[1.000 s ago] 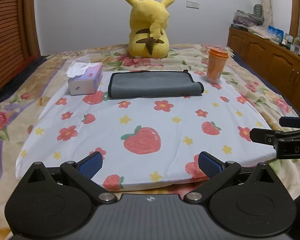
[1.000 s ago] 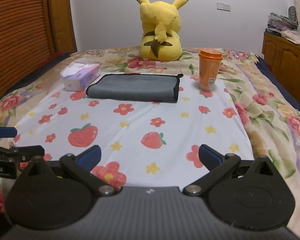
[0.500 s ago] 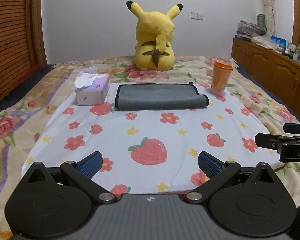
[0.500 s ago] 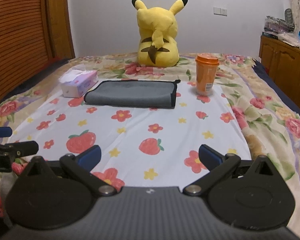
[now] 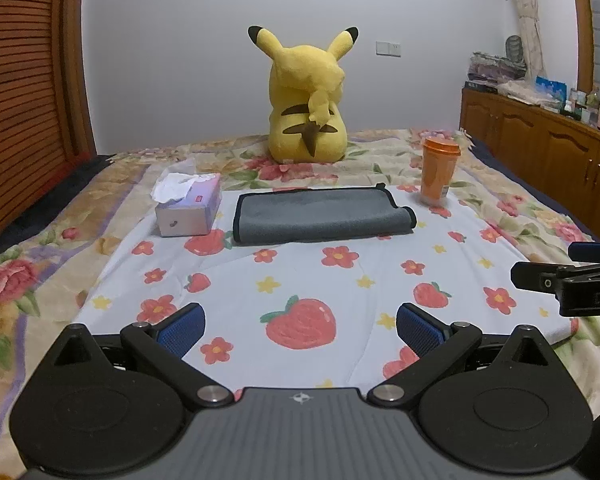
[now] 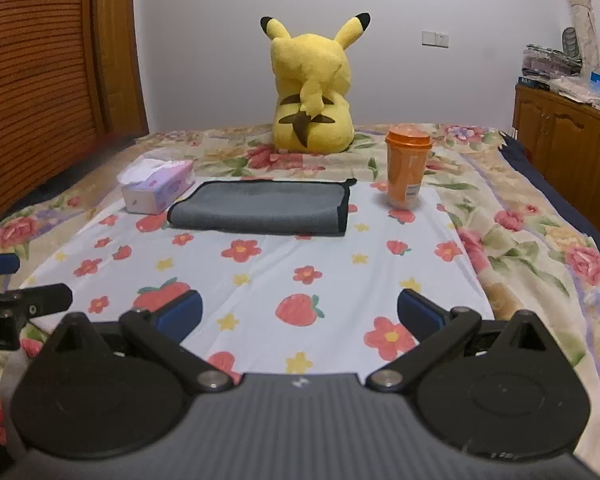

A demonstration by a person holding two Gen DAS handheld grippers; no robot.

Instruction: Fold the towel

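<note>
A grey towel (image 5: pixel 320 214) with black edging lies folded flat on the white strawberry-print cloth (image 5: pixel 300 280), far ahead of both grippers; it also shows in the right wrist view (image 6: pixel 260 208). My left gripper (image 5: pixel 300 326) is open and empty, low over the near edge of the cloth. My right gripper (image 6: pixel 300 316) is open and empty too, beside the left one. The right gripper's side shows at the left wrist view's right edge (image 5: pixel 572 280). The left gripper's side shows at the right wrist view's left edge (image 6: pixel 16 304).
A tissue box (image 5: pixel 190 210) sits left of the towel. An orange cup (image 5: pixel 438 170) stands to its right. A yellow plush toy (image 5: pixel 308 100) sits behind it. Wooden cabinets (image 5: pixel 560 152) line the right wall, a wooden headboard (image 5: pixel 20 100) the left.
Both views have tilted up and drawn back a little, so the towel and plush sit lower and smaller in frame. Both grippers stay open. The towel has not moved.
</note>
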